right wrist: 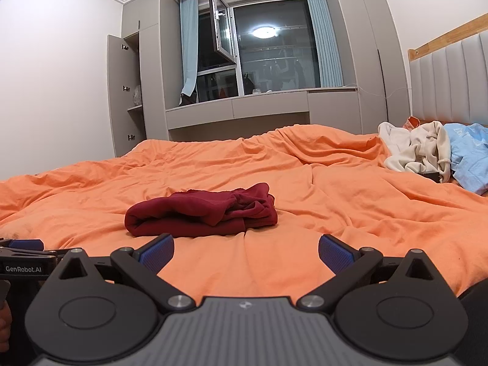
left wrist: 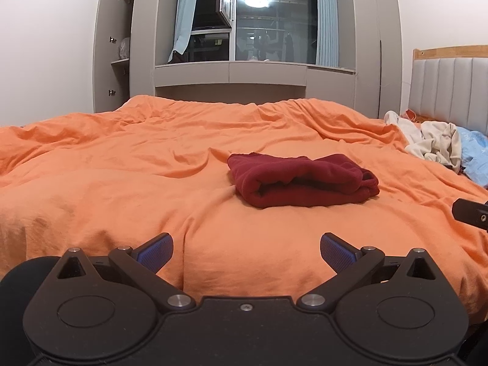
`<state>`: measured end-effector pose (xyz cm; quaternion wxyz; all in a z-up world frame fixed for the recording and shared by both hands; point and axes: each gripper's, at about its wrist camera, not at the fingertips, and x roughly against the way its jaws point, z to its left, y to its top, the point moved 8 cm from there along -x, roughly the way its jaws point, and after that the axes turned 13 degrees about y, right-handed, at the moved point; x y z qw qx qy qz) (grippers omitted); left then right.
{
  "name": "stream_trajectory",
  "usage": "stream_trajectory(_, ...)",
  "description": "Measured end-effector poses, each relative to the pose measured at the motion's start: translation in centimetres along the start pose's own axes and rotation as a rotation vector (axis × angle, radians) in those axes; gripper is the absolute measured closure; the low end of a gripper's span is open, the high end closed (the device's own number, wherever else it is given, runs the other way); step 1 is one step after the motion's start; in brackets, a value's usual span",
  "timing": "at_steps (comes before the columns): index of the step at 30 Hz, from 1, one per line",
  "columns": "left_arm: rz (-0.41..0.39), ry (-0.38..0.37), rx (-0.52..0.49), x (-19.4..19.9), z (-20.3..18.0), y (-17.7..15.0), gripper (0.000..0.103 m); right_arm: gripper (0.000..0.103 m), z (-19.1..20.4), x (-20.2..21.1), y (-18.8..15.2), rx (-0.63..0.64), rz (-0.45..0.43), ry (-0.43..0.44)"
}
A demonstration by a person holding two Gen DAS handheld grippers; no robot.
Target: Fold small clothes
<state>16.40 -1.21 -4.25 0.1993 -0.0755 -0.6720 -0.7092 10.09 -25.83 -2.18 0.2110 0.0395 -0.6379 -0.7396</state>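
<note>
A dark red garment (left wrist: 302, 181) lies folded into a thick bundle on the orange bedspread (left wrist: 122, 164). It also shows in the right wrist view (right wrist: 201, 212), ahead and to the left. My left gripper (left wrist: 246, 251) is open and empty, held low near the bed's front edge, short of the garment. My right gripper (right wrist: 246, 251) is open and empty too, just in front of the garment. The right gripper's tip (left wrist: 471, 210) shows at the right edge of the left view. The left gripper (right wrist: 24, 254) shows at the left edge of the right view.
A heap of cream clothes (right wrist: 418, 149) and a light blue garment (right wrist: 469, 158) lie at the far right by the grey padded headboard (right wrist: 448, 82). Grey cupboards and a window seat (right wrist: 238, 109) stand beyond the bed, with one cupboard door (right wrist: 117, 94) open.
</note>
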Motion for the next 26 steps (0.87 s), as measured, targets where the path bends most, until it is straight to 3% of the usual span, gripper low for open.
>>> stream_trajectory(26,0.008,0.030,-0.010,-0.03,0.30,-0.02,0.001,0.000,0.16,-0.11,0.12,0.003,0.006,0.005)
